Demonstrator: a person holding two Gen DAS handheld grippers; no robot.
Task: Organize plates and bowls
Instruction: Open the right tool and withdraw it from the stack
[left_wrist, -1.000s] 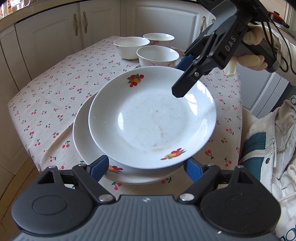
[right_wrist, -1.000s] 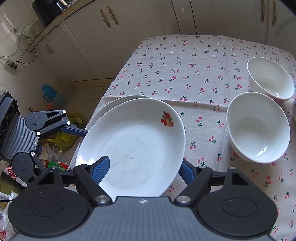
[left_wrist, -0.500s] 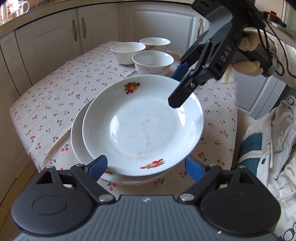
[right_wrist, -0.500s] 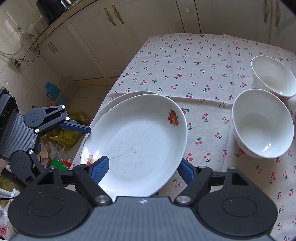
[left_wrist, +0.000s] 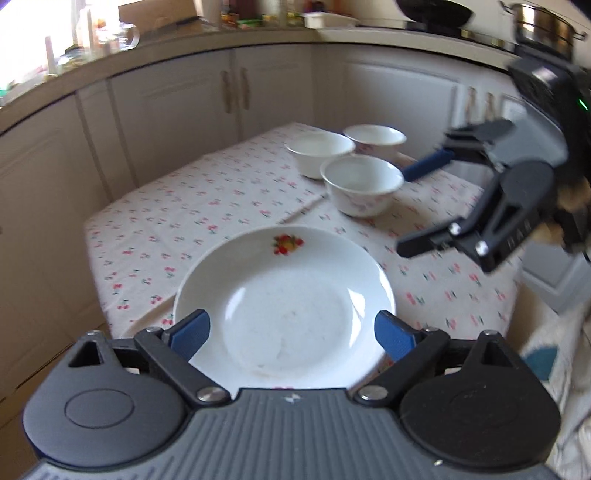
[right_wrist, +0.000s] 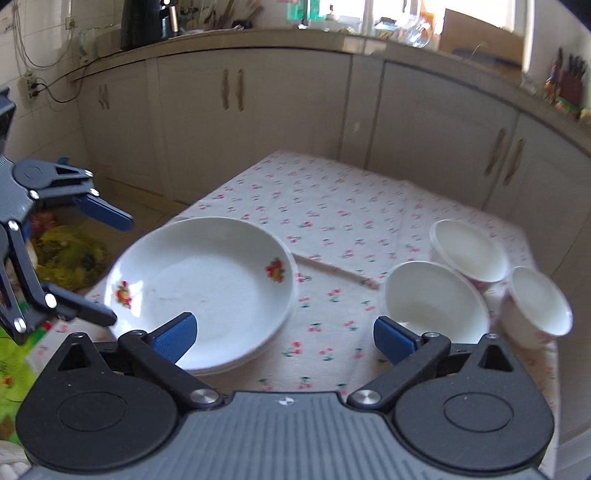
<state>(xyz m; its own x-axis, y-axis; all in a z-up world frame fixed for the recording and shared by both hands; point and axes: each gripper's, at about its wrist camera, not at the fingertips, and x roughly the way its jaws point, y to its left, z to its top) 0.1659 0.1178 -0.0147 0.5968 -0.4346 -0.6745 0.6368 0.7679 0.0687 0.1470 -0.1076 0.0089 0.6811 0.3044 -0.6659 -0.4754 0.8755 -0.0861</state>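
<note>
- Plates (right_wrist: 207, 291) lay stacked, apparently done, before the left gripper (left_wrist: 291, 334).
- Both grippers' jaws had just opened, empty.
- Three bowls (right_wrist: 436, 302), unstacked, remained before the right gripper (right_wrist: 284, 334).

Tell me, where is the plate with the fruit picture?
The top plate sits on the plate stack at the near left of the cherry tablecloth in the right wrist view, left of the three bowls.

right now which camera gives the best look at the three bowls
The right wrist view: all three bowls sit apart enough to show each open rim on the tablecloth, with nothing over them. The left wrist view shows them farther off, bunched and partly overlapping, with the right gripper's blue finger beside them.
</note>
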